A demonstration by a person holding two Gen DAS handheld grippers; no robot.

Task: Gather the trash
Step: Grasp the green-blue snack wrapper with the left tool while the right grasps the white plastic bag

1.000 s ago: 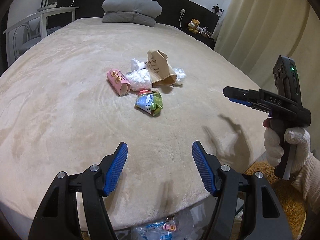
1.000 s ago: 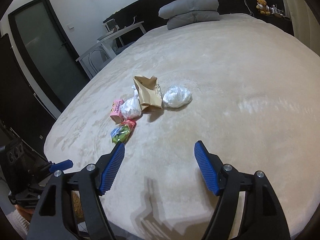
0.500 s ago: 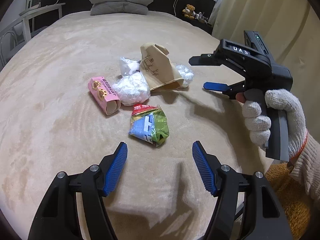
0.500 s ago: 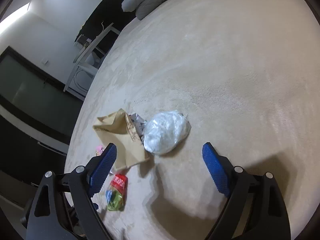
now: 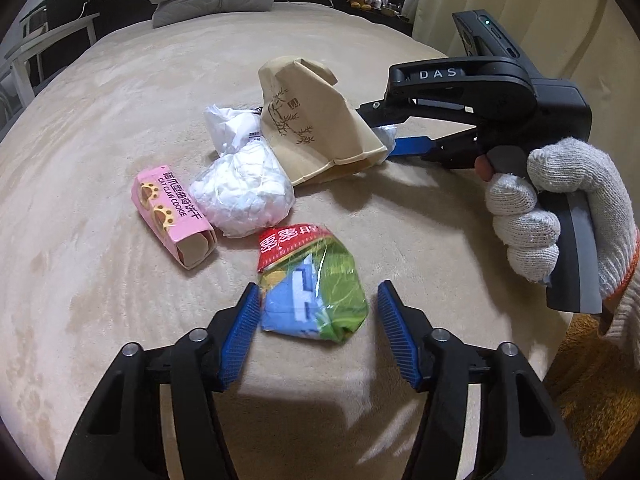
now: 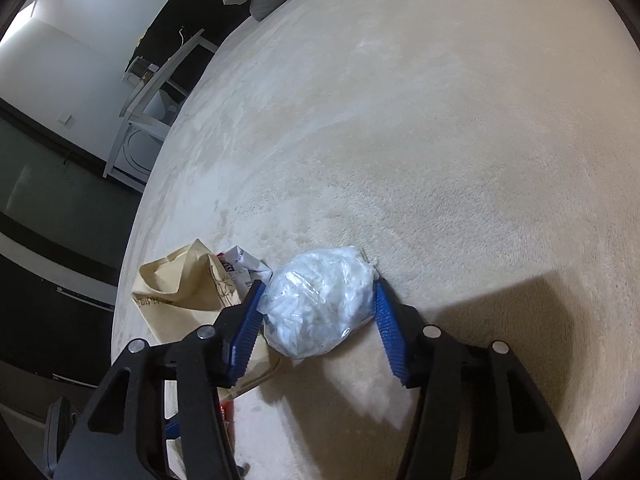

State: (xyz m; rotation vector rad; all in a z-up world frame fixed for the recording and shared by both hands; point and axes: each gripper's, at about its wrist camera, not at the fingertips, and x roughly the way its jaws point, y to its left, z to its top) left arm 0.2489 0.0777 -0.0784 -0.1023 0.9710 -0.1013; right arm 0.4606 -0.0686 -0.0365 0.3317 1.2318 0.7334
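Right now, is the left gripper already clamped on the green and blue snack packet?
No, the left gripper is open, its fingers flanking the green and blue snack packet with a visible gap on the right side.

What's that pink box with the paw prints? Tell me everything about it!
The pink box is a small cardboard cookie carton printed "CAT CLAW COOKIE" with yellow paw shapes. It lies on its side on the beige bed cover, its open end toward the camera showing a tan inside. A crumpled white bag sits against its right side. No gripper touches it.
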